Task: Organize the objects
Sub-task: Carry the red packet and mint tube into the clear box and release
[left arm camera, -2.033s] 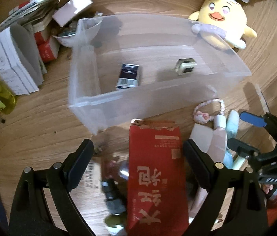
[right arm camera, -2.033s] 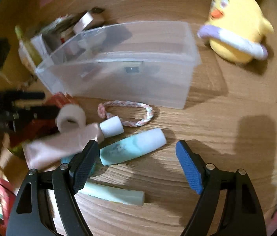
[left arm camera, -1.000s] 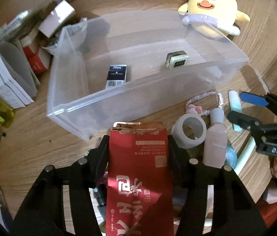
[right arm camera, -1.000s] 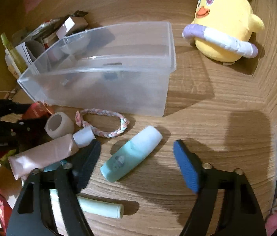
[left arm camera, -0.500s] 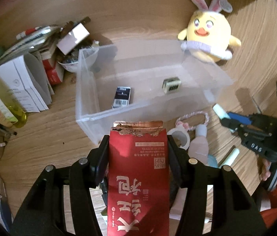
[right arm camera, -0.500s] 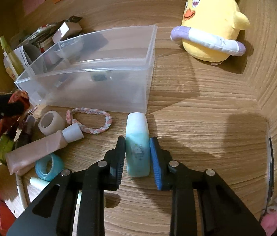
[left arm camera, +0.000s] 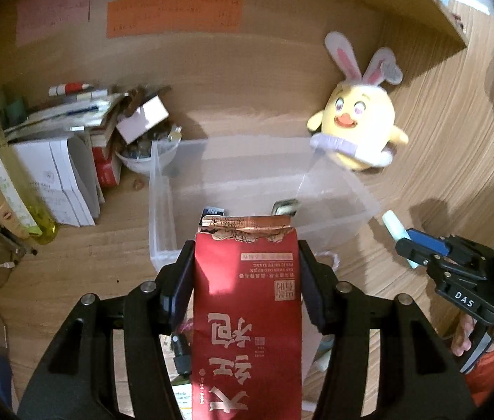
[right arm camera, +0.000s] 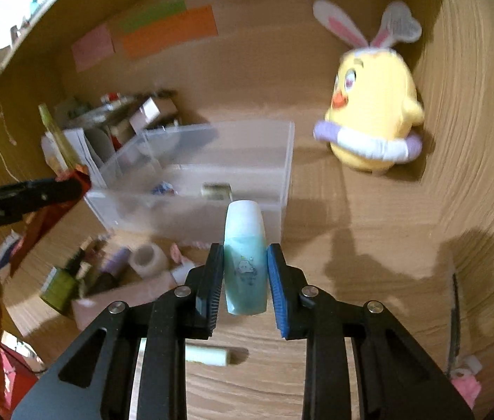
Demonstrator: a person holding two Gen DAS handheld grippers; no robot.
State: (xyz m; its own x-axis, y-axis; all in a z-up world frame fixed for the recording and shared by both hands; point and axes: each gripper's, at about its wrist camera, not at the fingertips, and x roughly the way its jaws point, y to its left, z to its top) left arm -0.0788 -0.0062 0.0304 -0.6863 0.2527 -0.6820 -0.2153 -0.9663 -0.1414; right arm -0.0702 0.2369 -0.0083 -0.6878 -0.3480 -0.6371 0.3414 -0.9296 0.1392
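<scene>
Clear bin (right arm camera: 191, 182) ahead, below both loads | my left fingers (left arm camera: 245, 273) clamp red packet (left arm camera: 247, 318) | right fingers (right arm camera: 245, 269) clamp teal bottle (right arm camera: 245, 262), long axis pointing binward

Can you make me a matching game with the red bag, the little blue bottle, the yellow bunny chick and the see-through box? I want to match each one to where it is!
Things:
1. red bag
2. blue bottle
3. chick
4. box

Places:
A. on the desk, with two small things inside
B. clamped in the right gripper
C. sitting in the desk's back corner
D. clamped in the left gripper

Pairs: 1-D, 2-B, 3-C, 4-A
</scene>
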